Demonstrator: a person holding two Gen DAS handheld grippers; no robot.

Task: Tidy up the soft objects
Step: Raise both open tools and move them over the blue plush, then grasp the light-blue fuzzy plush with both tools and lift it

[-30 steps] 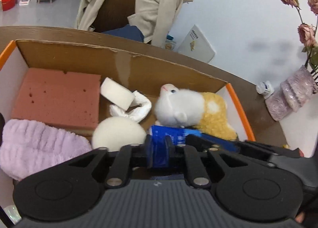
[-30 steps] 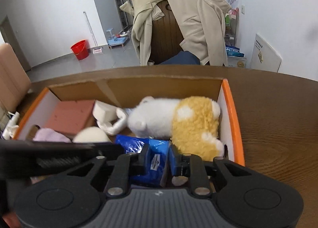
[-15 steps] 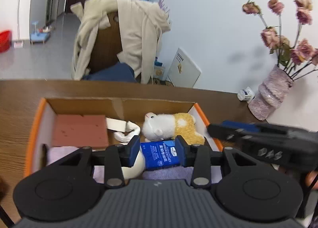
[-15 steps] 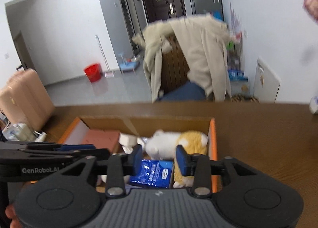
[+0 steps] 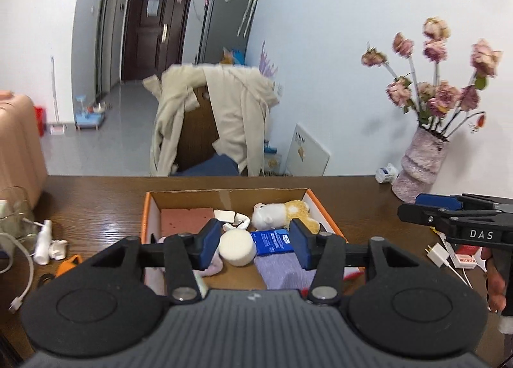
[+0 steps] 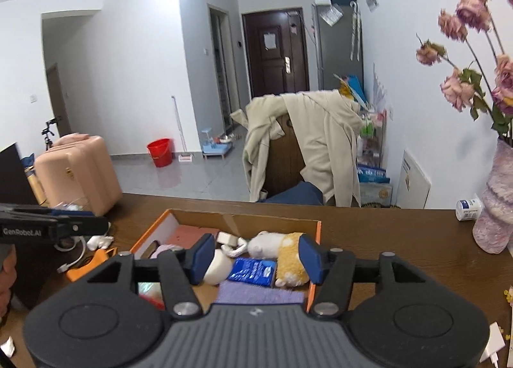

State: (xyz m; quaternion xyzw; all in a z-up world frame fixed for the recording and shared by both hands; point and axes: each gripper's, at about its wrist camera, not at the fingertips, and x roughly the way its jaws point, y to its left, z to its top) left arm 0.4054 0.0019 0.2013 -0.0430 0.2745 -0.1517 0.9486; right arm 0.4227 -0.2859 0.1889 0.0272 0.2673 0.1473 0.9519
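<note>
An orange-rimmed cardboard box (image 5: 146, 207) (image 6: 319, 229) on the brown table holds soft things: a white-and-yellow plush toy (image 5: 282, 212) (image 6: 279, 247), a blue tissue pack (image 5: 272, 241) (image 6: 253, 271), a white round sponge (image 5: 236, 246) (image 6: 218, 270), a pink sponge block (image 5: 186, 219), a purple cloth (image 5: 282, 271) (image 6: 256, 296) and a pale pink fluffy cloth (image 5: 213, 267). My left gripper (image 5: 255, 241) is open and empty, raised above the box's near side. My right gripper (image 6: 256, 257) is open and empty, also raised above the box.
A vase of dried roses (image 5: 420, 172) (image 6: 495, 207) and a small white bottle (image 5: 386, 172) stand at the back right. Cables, a charger (image 5: 437, 252) and small white items (image 5: 45, 241) lie on both sides of the box. A chair with a beige coat (image 5: 211, 121) is behind the table.
Both grippers have let go of the blue tissue pack, opened wide, and pulled up and back from the box. The pack now lies in the box beside the plush toy.
</note>
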